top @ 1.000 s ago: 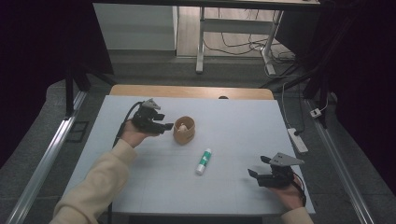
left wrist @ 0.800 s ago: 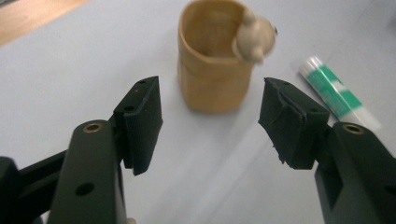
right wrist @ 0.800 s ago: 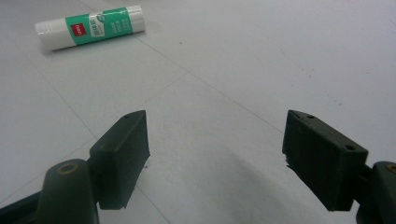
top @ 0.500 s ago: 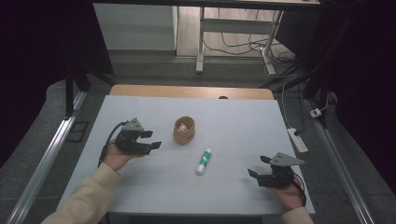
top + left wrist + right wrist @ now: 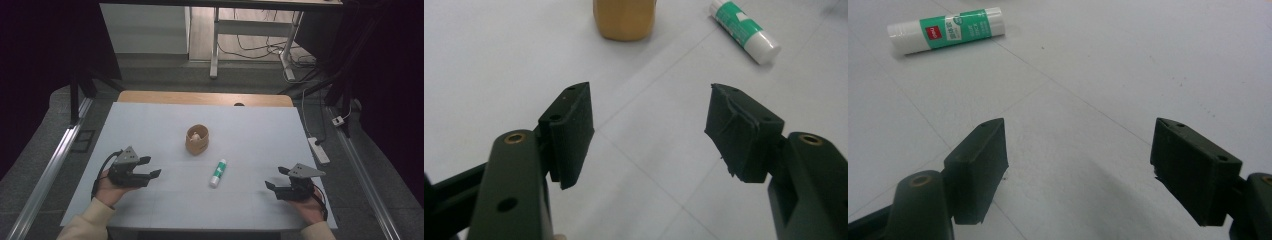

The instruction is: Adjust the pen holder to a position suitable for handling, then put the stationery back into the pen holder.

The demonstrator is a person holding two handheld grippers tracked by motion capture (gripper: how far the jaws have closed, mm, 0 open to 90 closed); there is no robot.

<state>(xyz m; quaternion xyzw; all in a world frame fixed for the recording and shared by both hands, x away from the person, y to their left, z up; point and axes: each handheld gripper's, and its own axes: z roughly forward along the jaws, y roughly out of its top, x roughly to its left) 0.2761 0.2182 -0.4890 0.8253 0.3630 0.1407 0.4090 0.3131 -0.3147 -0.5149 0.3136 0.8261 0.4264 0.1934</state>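
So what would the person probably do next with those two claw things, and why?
Probably bring the right gripper in toward the glue stick. Both grippers are open and holding nothing; the stick lies flat and untouched beside the small wooden cup, with the right gripper's open jaws already facing it. The left gripper rests near the table's left edge.

The bench (image 5: 150, 130) carried a matt white sheet, faintly creased, over a wood top. The glue stick (image 5: 945, 31) was smooth, glossy plastic with a green printed label. The holder (image 5: 197, 139) looked like tan wood. The left gripper (image 5: 649, 130) fingers (image 5: 569, 132) were matt black, one pad torn.
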